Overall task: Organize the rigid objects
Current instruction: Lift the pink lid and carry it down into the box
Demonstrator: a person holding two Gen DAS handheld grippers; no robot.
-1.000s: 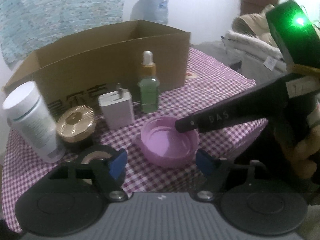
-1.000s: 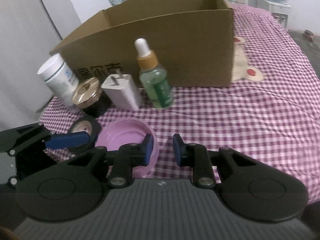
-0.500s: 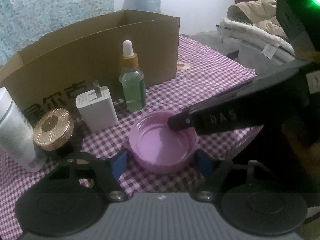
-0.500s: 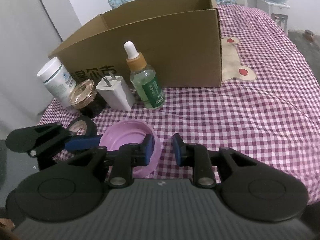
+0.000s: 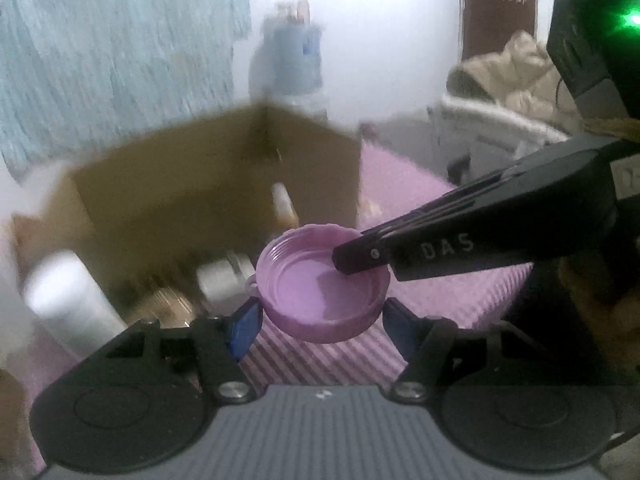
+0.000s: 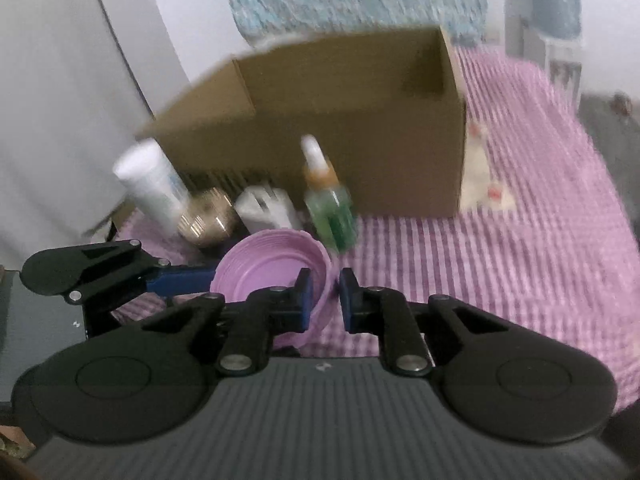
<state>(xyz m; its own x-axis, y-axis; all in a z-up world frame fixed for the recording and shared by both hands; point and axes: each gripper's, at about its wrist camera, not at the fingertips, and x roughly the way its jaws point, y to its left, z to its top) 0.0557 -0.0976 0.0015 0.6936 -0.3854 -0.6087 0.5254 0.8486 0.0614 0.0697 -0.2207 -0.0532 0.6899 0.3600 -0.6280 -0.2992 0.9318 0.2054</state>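
Here the purple lid (image 5: 322,288) is lifted clear of the checked cloth (image 6: 500,264), tilted, open side up. The right gripper (image 6: 324,294) has its fingers clenched on the lid's rim, one blue pad inside the wall and one outside. The left gripper (image 5: 318,320) has its fingers spread wide, one on each side of the lid; whether the pads touch it I cannot tell. Behind stands an open cardboard box (image 6: 360,120). In front of the box, in a row, are a white bottle (image 6: 150,184), a gold-topped jar (image 6: 208,220), a white charger (image 6: 266,212) and a green dropper bottle (image 6: 328,204). Both views are blurred.
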